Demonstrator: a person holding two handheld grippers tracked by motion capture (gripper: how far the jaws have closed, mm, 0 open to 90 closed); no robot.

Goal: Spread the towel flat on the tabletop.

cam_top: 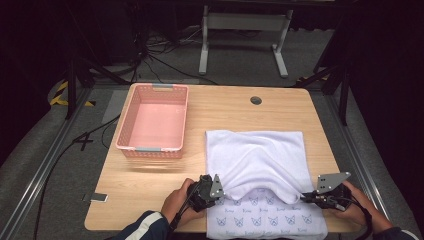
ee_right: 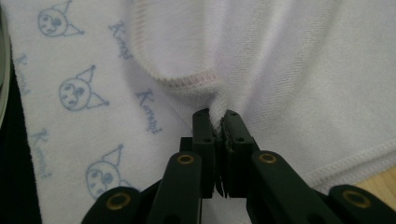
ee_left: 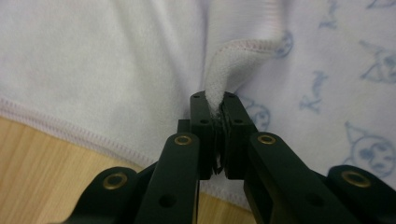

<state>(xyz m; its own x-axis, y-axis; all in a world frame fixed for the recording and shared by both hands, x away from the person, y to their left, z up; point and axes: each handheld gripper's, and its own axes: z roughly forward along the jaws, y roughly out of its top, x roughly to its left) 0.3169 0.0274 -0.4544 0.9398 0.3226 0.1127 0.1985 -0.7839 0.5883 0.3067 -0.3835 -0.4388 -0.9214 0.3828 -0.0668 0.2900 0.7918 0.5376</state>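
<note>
A white towel [cam_top: 257, 160] with small blue printed faces lies on the right half of the wooden table [cam_top: 150, 185]. Its far half is folded back toward the near edge, plain side up, and sags in the middle. My left gripper [cam_top: 218, 190] is shut on the folded layer's left corner [ee_left: 219, 88], where the hemmed cloth bunches between the jaws. My right gripper [cam_top: 305, 196] is shut on the right corner [ee_right: 217, 105] in the same way. Both grippers sit low over the printed near part [cam_top: 260, 220] of the towel.
An empty pink plastic basket [cam_top: 154, 120] stands on the table's far left. A round cable hole [cam_top: 256, 100] sits near the far edge. A small grey plate [cam_top: 95, 197] sticks out at the table's near left corner. White frame legs [cam_top: 240, 30] stand on the floor beyond.
</note>
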